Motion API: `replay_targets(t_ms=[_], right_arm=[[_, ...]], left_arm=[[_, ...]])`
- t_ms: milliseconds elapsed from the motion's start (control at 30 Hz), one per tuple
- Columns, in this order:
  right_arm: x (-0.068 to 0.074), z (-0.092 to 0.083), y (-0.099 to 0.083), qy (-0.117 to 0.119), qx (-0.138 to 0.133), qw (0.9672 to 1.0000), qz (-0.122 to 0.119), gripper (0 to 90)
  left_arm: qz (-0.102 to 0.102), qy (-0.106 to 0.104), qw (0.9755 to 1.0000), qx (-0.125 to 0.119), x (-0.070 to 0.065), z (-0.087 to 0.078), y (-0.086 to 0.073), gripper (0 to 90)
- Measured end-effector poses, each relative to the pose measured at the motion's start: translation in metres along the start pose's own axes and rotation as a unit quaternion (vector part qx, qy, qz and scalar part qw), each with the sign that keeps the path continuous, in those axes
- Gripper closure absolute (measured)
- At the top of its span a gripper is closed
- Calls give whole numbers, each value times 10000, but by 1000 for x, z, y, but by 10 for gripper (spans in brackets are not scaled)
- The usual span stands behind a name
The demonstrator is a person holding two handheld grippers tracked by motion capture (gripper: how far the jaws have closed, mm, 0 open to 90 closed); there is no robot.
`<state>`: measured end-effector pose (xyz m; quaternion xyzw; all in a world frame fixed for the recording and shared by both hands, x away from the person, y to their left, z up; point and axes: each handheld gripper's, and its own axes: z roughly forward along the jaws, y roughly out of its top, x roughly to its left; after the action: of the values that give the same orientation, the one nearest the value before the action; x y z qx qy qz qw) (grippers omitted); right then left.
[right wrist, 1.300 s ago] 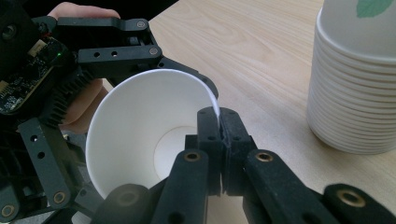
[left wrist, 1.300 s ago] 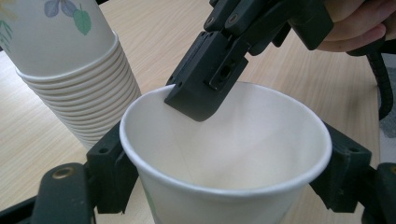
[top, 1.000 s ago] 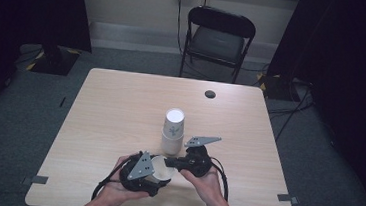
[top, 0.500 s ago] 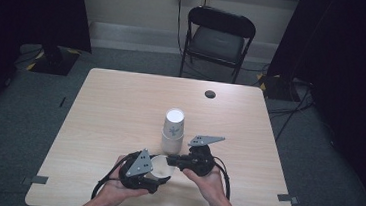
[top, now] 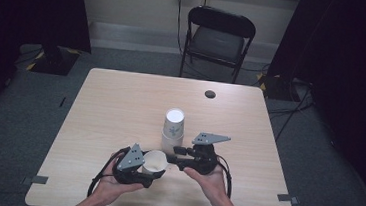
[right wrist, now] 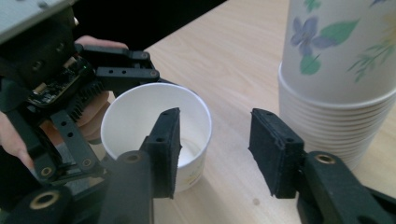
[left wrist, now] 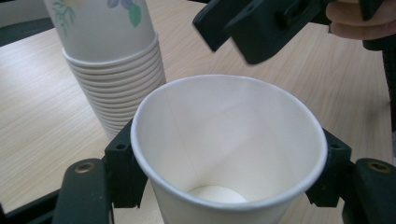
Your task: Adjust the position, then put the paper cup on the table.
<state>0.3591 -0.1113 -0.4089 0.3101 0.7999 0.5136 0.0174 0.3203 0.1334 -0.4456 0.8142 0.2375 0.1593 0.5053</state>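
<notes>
A single paper cup [left wrist: 229, 149] is held near the tabletop's near edge, mouth tilted up toward the person, its long axis leaning. It is plain white inside, with a rolled rim and a faint side seam. It is pinched at both sides by the left gripper [top: 151, 166]. The right gripper [right wrist: 215, 149] is seen just beside the cup; its jaws have just been opening and are spread apart, nothing pressed between them. A stack [top: 173, 130] of upside-down flower-printed cups is stood just beyond, toward the table's [top: 110, 106] middle.
</notes>
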Motion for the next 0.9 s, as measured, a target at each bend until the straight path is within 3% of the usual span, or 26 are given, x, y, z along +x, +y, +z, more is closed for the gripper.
replay_targets(t_ms=[200, 533, 900], right_arm=[[-5, -12, 1, -100, -220, 9997, -11, 485], [-18, -23, -5, -311, -263, 9992, 37, 438], [-31, -27, -9, -569, -237, 9981, 91, 391]], left_arm=[[-128, 151, 9998, -100, 8, -6, 1, 298], [-102, 226, 9992, -302, 10, -9, 7, 302], [-340, 370, 9980, -385, 24, -15, 5, 300]])
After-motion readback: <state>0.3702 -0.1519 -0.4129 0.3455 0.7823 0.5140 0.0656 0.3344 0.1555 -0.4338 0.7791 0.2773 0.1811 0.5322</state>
